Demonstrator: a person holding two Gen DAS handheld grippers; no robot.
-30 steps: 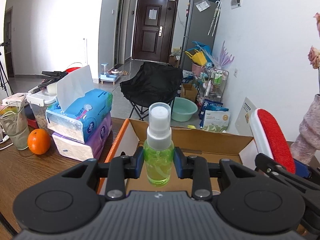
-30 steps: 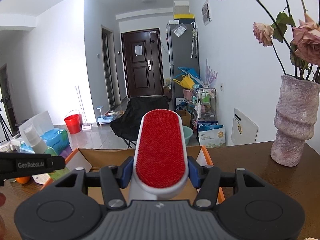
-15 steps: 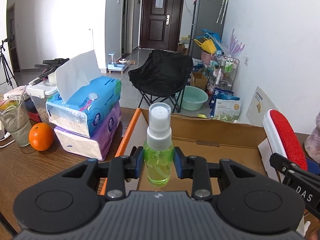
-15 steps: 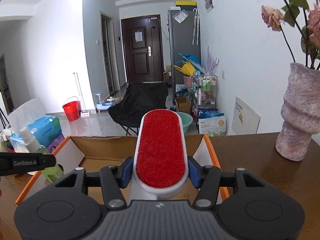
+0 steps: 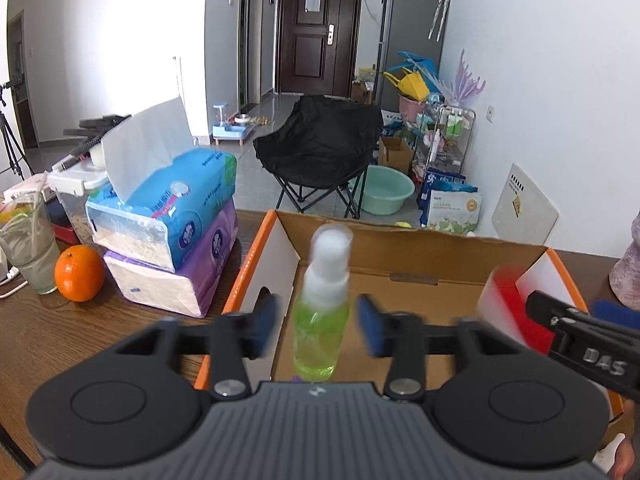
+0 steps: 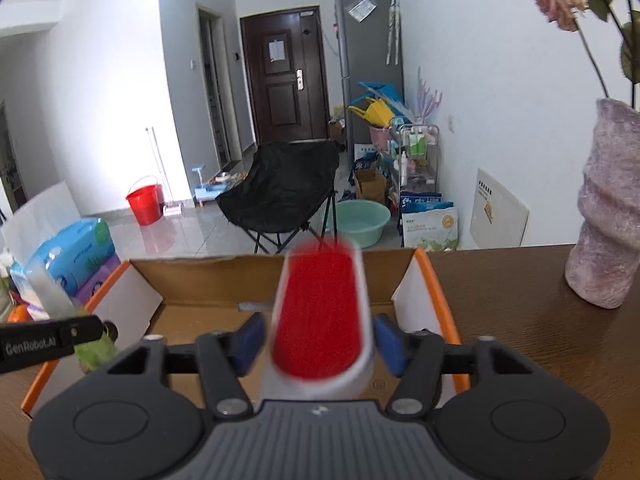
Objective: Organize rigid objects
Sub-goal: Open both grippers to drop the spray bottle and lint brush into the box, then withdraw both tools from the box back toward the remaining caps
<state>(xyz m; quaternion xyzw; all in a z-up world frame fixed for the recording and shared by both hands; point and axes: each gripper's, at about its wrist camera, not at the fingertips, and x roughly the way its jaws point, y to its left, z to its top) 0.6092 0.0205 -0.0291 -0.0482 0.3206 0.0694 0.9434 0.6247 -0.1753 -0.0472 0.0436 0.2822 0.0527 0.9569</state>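
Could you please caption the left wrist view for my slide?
Left gripper jaws opening, releasing the green spray bottle over the cardboard box.

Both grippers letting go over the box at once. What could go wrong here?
1. The spray bottle is upright and blurred between the left gripper's opening jaws, pads clear of it; it may topple on landing in the cardboard box.
2. The lint brush is loose between the right gripper's opening jaws near the box's right wall; it could bounce against that wall.
3. Both drops share one box, so the two could knock together.
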